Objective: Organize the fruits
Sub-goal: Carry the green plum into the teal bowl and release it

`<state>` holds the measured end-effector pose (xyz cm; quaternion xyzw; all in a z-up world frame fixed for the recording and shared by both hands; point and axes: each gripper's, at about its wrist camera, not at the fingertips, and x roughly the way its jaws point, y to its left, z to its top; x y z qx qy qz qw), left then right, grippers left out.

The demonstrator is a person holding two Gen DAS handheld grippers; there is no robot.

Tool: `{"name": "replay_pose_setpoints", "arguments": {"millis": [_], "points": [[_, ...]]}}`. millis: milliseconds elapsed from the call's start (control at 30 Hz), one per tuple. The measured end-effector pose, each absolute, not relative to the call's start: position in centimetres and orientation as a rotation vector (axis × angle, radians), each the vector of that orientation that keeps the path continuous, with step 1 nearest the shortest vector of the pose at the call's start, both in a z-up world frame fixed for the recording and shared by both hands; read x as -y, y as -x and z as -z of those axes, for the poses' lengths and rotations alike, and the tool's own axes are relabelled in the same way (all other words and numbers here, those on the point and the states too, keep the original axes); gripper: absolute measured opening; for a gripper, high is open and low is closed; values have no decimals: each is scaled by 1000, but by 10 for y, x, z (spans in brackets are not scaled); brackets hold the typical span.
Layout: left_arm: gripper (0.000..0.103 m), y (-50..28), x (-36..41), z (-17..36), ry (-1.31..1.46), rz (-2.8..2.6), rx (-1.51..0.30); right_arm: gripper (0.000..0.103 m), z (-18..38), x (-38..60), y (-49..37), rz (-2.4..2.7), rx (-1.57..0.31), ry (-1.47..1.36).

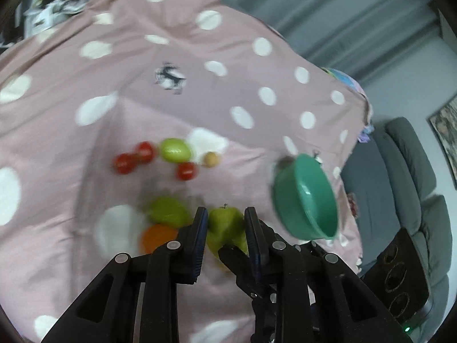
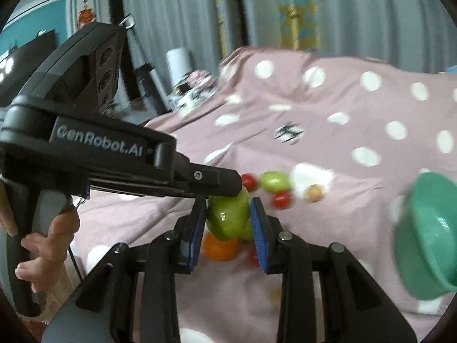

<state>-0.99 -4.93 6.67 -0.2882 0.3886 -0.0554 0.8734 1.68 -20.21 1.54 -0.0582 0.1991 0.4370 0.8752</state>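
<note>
Left gripper (image 1: 225,223) jaws clamp a green apple (image 1: 224,220); right gripper (image 2: 228,217) jaws clenched, whether gripping anything unclear.

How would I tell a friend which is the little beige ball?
Look at the pink bedspread with white dots. Near its middle lies a loose cluster of red tomatoes and a shiny green fruit. The beige ball sits at the cluster's right end, on a white dot: the only pale one.
</note>
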Motion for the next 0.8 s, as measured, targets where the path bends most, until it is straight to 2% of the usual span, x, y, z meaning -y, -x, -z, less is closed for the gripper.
{"name": "replay_pose_setpoints", "arguments": {"millis": [133,200,233,267,367,467,600,700,767,800], "points": [[26,-26,104,-87,542,206,-810,30,-30,252,-30,-806,-358,43],[26,-42,135,-97,495,253,-802,23,-37,278,-36,-758,-321,17],[23,-50,149,-100,477,286,-798,15,-40,292,-39,-732,-304,9],[21,-62,166,-103,461,320,-798,14,-42,306,-43,-692,-289,-2],[20,-100,212,-96,433,369,-832,13,-34,340,-67,-580,-283,-30],[20,-141,246,-65,434,430,-913,13,-15,368,-103,-466,-371,-89],[20,-143,253,-52,482,493,-897,14,-6,390,-104,-456,-395,-77],[21,-127,253,-65,338,331,-834,23,-11,394,-87,-508,-343,-56],[21,-119,248,-67,288,283,-832,56,-14,395,-79,-580,-332,-86],[21,-115,240,-66,302,277,-853,64,-14,395,-72,-598,-327,-102]]}}
